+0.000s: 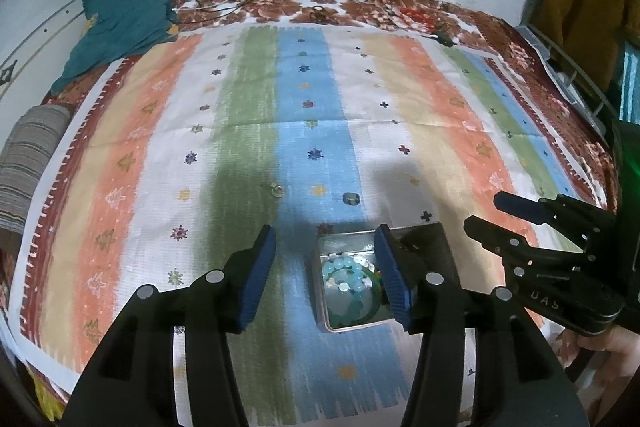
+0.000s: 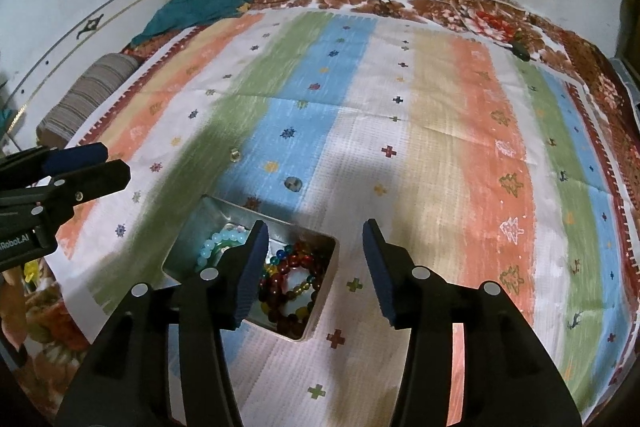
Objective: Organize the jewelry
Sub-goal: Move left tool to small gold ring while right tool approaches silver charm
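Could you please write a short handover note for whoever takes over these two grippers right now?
Left gripper: open, holding nothing, above the tin's left side.
Right gripper: open, holding nothing, above the tin's right side.
Metal tin on the striped cloth: holds aqua bead bracelets and dark red and amber bead bracelets.
Done: the bracelets are in the tin.
Left: two small pieces lie loose on the cloth beyond the tin, a clear one and a dark one.

Tin (image 2: 320, 301) (open) holds bead bracelets (image 2: 292, 279).
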Available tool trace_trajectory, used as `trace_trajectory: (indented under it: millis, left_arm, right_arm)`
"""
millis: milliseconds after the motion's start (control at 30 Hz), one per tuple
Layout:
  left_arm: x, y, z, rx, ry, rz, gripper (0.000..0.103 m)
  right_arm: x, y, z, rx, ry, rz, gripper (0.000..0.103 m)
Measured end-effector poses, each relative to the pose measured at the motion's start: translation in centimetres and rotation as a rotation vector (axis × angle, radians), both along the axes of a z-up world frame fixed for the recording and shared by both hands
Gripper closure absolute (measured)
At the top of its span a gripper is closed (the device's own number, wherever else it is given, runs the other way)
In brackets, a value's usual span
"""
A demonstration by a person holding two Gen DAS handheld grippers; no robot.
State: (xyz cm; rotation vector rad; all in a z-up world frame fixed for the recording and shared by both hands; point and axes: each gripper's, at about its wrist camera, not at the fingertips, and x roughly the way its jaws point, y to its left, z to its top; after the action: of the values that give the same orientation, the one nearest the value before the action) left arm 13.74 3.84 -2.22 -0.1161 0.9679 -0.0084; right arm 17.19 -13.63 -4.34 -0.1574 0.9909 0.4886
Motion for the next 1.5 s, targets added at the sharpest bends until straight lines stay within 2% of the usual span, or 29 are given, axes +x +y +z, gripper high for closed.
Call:
trace_trajectory:
  millis: [433,533,600,800,933,1067,1233,1500]
  left_arm:
    - [2.7,1.0,-0.9,0.002,0.037,0.027,0.046]
    - [3.9,1.5,-1.8,0.011,0.065,0.043,0.046]
    - [4.5,2.0,-2.6,0.017,0.087,0.055,0.046]
    - [6.7,3.6,-5.1,0.022,0.157,0.102,0.046]
    - [7.9,3.8,-5.9,0.009,0.173,0.105,0.046]
    - [9.0,3.3,-7.3,0.094,0.188,0.091,0.044]
    - [10.3,3.4,-8.9,0.108,0.223,0.079,0.044]
    - [11.6,4.1,-9.8,0.062,0.246,0.083,0.044]
  right_arm:
    - [1.9,1.7,-0.9,-0.007,0.044,0.026,0.050]
    - [2.5,2.2,-1.4,-0.007,0.062,0.031,0.048]
    - [2.9,2.7,-1.7,-0.018,0.065,0.038,0.043]
    - [4.2,3.9,-3.1,-0.043,0.095,0.064,0.043]
    - [4.9,4.4,-4.1,-0.056,0.116,0.081,0.043]
    - [5.6,4.8,-4.8,-0.063,0.131,0.084,0.043]
    - [6.3,5.7,-5.4,-0.077,0.140,0.107,0.043]
    - [7.3,6.7,-6.9,-0.084,0.181,0.139,0.043]
